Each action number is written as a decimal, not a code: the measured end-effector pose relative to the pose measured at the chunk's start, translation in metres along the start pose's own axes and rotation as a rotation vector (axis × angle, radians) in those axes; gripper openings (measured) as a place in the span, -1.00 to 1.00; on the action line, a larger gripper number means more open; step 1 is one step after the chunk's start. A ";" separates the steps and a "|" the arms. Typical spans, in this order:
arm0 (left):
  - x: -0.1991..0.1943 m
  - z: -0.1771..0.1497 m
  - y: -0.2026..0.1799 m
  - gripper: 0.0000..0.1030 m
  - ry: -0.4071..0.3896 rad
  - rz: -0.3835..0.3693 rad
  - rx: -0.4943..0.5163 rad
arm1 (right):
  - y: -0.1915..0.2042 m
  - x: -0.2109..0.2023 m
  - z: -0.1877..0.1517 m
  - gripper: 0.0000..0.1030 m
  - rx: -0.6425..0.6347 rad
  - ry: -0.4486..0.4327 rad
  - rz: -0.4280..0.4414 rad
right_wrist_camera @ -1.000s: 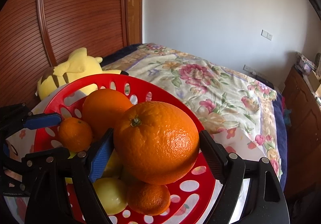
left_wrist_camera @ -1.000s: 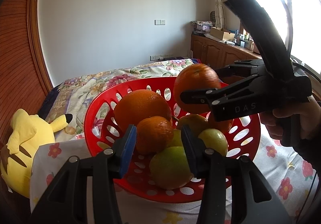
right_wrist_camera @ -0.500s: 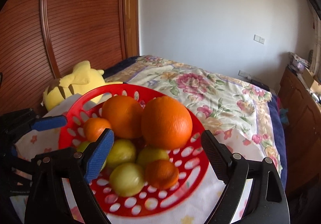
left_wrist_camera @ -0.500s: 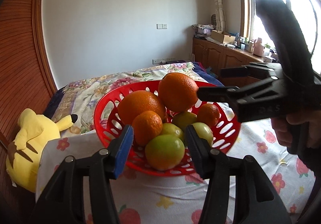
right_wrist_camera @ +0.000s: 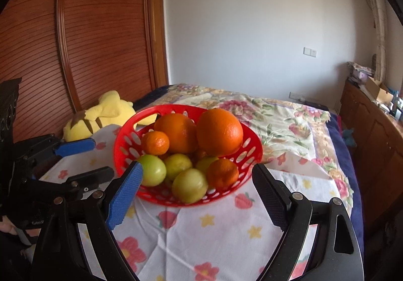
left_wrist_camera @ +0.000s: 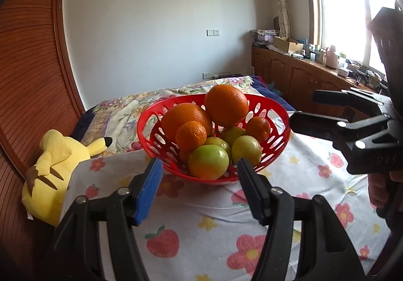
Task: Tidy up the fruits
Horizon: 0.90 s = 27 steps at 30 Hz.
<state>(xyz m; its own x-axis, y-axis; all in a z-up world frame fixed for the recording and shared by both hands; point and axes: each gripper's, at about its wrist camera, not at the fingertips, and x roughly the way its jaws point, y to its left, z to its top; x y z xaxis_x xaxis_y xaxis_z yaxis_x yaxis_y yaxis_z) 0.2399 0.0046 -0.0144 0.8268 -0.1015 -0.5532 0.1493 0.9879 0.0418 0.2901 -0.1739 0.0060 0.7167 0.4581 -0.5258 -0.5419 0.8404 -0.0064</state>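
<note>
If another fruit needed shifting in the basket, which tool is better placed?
Probably the left tool: it is open and faces the green fruit at the basket front. The right tool, also open, sits off to the side.

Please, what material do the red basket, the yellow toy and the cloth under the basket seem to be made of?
Red basket: likely moulded plastic, glossy, with evenly punched oval holes.
Yellow toy: soft plush fabric, matte and fuzzy, with a stuffed, rounded shape.
Cloth: thin woven fabric, matte, printed with flowers and strawberries; it shows creases and folds. The exact fibre cannot be told.
</note>
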 end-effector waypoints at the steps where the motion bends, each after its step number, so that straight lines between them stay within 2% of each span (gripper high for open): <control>1: -0.005 -0.001 -0.001 0.31 -0.009 0.005 0.000 | 0.002 -0.004 -0.002 0.75 0.006 -0.008 -0.006; 4: -0.016 -0.004 -0.003 0.39 -0.027 0.029 0.002 | 0.007 -0.018 -0.010 0.76 0.023 -0.031 -0.022; 5: -0.018 -0.005 -0.002 0.48 -0.030 0.036 0.001 | 0.007 -0.021 -0.012 0.76 0.030 -0.038 -0.029; 9: -0.032 -0.007 -0.001 0.60 -0.045 0.030 -0.023 | 0.010 -0.036 -0.020 0.78 0.064 -0.056 -0.042; 11: -0.037 -0.008 -0.002 0.75 -0.051 0.047 -0.025 | 0.012 -0.045 -0.023 0.80 0.073 -0.068 -0.053; 18: -0.075 -0.013 -0.005 0.76 -0.122 0.075 -0.047 | 0.019 -0.077 -0.027 0.85 0.091 -0.125 -0.089; 23: -0.096 -0.025 -0.006 0.77 -0.147 0.087 -0.073 | 0.025 -0.098 -0.034 0.97 0.105 -0.158 -0.116; 27: -0.118 -0.035 -0.014 0.76 -0.161 0.105 -0.055 | 0.030 -0.117 -0.042 0.99 0.125 -0.190 -0.141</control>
<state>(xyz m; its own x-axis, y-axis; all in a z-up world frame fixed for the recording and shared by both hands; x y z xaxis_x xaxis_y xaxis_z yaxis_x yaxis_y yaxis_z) 0.1209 0.0067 0.0214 0.9130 -0.0111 -0.4079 0.0317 0.9985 0.0439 0.1713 -0.2140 0.0311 0.8572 0.3704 -0.3576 -0.3811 0.9235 0.0430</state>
